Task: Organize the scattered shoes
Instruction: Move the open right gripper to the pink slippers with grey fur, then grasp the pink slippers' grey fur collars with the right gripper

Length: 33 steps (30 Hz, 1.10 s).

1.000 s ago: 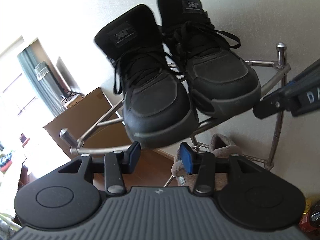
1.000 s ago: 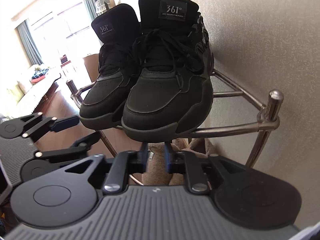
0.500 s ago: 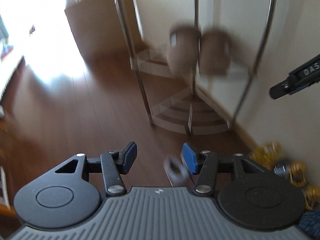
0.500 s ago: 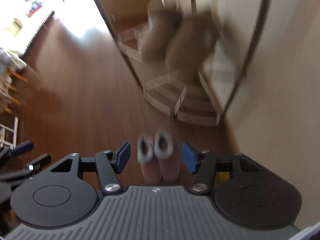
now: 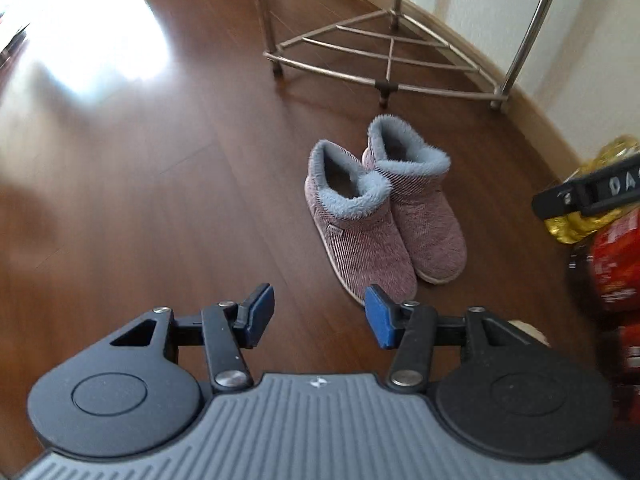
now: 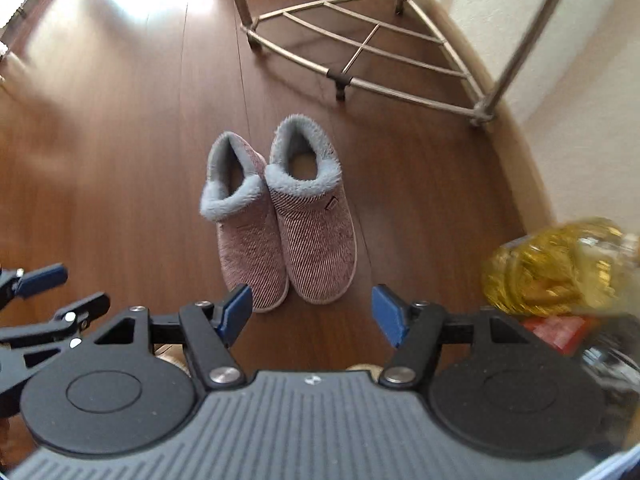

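Note:
A pair of pink striped slippers with blue-grey fleece cuffs stands side by side on the wood floor, toes toward me. The left slipper [image 5: 356,232] and the right slipper [image 5: 424,216] show in the left wrist view; the same left slipper [image 6: 248,228] and right slipper [image 6: 316,224] show in the right wrist view. My left gripper [image 5: 318,314] is open and empty, above the floor just left of the toes. My right gripper [image 6: 312,312] is open and empty, just in front of the toes. The left gripper's fingers [image 6: 40,280] show at the right wrist view's left edge.
The metal corner shoe rack's bottom tier [image 5: 384,60] stands behind the slippers against the wall [image 6: 580,92]. Yellow bottles [image 6: 552,268] and red packages [image 5: 616,268] lie on the floor at the right. The right gripper's body [image 5: 592,196] shows at the left view's right edge.
Both grippers swung down from the black sneakers on the rack's top tier to the floor. The right gripper opened. The slippers now sit close in front.

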### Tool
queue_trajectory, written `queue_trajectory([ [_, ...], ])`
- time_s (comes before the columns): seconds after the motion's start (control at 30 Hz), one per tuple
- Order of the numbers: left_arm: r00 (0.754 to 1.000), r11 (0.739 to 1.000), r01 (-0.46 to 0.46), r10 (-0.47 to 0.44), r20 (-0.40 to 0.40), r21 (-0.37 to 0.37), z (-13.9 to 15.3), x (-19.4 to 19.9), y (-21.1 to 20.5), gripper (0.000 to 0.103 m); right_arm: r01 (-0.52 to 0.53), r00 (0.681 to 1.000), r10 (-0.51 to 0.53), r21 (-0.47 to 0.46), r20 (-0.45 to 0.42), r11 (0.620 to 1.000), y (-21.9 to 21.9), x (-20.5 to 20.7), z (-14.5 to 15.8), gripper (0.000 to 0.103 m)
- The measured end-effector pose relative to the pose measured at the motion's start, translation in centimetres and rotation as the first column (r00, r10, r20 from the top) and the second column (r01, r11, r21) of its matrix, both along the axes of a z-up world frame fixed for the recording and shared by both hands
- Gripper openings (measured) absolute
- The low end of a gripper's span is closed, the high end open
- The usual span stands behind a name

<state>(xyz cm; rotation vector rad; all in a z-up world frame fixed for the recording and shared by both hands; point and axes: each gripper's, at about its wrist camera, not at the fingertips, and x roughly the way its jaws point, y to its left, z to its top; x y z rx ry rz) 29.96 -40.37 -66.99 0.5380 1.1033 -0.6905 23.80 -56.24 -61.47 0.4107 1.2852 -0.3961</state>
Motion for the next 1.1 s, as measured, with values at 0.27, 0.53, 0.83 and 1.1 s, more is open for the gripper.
queue_trajectory([
  [0.27, 0.999, 0.996, -0.021, 0.023, 0.024, -0.088, -6.4, 6.3, -3.0, 0.056, -0.07, 0.987, 0.08, -0.071, 0.143, 0.995, -1.3, 6.1, -6.5, 0.066],
  [0.53, 0.999, 0.997, 0.03, -0.028, 0.019, -0.071, -9.9, 7.1, -2.6, 0.055, -0.146, 0.979, 0.154, -0.07, 0.135, 0.987, -0.6, 9.7, -10.6, 0.067],
  [0.83, 0.998, 0.995, 0.052, -0.05, 0.032, -0.085, -11.8, 7.3, -2.3, 0.055, -0.176, 0.983, 0.177, -0.017, 0.051, 0.984, 0.2, 11.4, -14.9, 0.07],
  [1.1, 0.987, 0.982, 0.143, -0.133, 0.086, -0.125, -15.4, 7.2, -2.5, 0.055, -0.238, 0.971, 0.238, -0.034, 0.015, 0.971, 1.0, 12.8, -19.3, 0.033],
])
